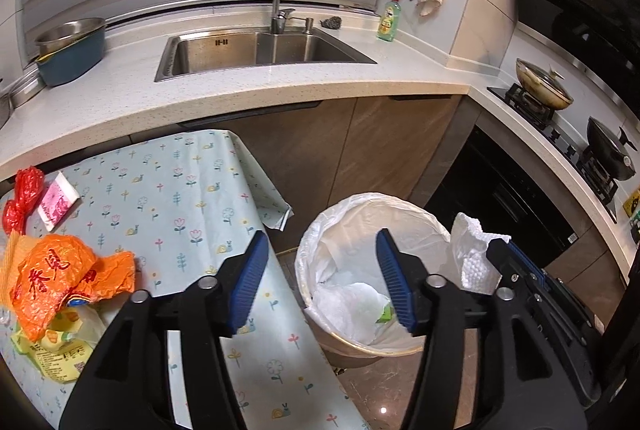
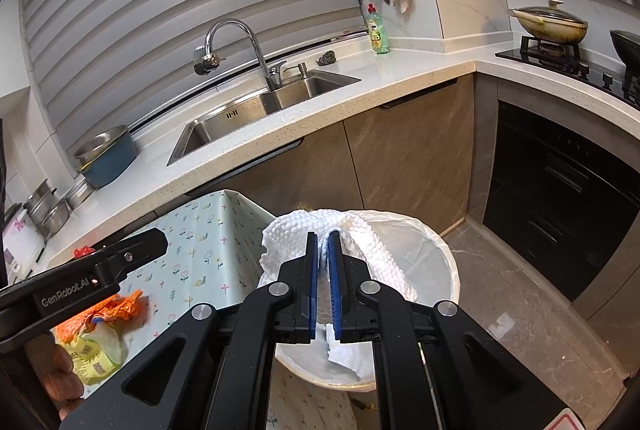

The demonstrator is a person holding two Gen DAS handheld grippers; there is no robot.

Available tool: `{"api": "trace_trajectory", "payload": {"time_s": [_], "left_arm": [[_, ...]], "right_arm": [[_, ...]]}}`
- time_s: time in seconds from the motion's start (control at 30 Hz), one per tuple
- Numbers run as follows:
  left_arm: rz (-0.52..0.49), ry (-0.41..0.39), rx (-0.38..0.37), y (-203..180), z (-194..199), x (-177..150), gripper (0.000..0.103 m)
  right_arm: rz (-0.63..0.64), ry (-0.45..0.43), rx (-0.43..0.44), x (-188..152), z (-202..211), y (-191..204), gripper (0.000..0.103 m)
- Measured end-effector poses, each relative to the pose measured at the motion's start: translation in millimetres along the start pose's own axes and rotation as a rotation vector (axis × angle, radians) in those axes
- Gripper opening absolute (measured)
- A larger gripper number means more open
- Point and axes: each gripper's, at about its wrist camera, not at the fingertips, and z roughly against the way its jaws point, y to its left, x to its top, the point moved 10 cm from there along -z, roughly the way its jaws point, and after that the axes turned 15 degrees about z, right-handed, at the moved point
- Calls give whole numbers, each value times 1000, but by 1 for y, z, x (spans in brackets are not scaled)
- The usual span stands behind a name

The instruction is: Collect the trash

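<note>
- My right gripper [image 2: 323, 266] pinches a white paper towel [image 2: 360, 242] over the trash bin [image 2: 448, 258], ready to drop.
- My left gripper [image 1: 320, 278] is spread wide, holding nothing.
- Orange bag [image 1: 60, 278] waits on the table [image 1: 180, 189].

The tablecloth [image 1: 172, 189] is pale blue with small flowers and snails. An orange wrapper [image 1: 60, 278] with red characters lies at its left edge. The paper towel [image 2: 304, 234] is white, dimpled.
</note>
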Motion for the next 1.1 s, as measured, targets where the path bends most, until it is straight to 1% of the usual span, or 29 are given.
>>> {"api": "trace_trajectory", "payload": {"time_s": [0.03,0.07,0.1,0.13,0.17,0.33,0.57,0.67,0.73,0.83,0.97,1.03,1.1], "left_arm": [[3,-7,7,3,1,1,56],[5,-12,13,6,2,2,56],[7,-14,18,8,3,2,57],[10,-17,24,11,3,2,58],[13,-20,27,13,4,3,58],[24,-25,40,23,8,2,59],[42,-42,58,38,18,4,59],[53,-52,69,47,25,4,61],[54,-67,81,54,31,4,65],[61,-82,102,67,39,4,65],[90,-89,127,89,49,4,66],[102,-94,143,101,55,3,70],[116,-100,157,115,61,2,71]], "right_arm": [[1,-2,0,1,0,1,14],[2,-7,-3,2,1,2,20],[4,-14,-6,3,2,3,25],[7,-21,-9,5,3,4,35],[12,-28,-12,6,3,6,39],[9,-27,-8,10,3,9,40],[24,-37,13,12,10,25,46],[34,-41,32,12,14,37,50],[39,-44,46,12,16,46,51],[55,-43,66,10,18,62,53],[78,-40,98,7,22,85,57],[90,-37,118,5,24,98,58],[104,-34,134,3,25,112,58]]}}
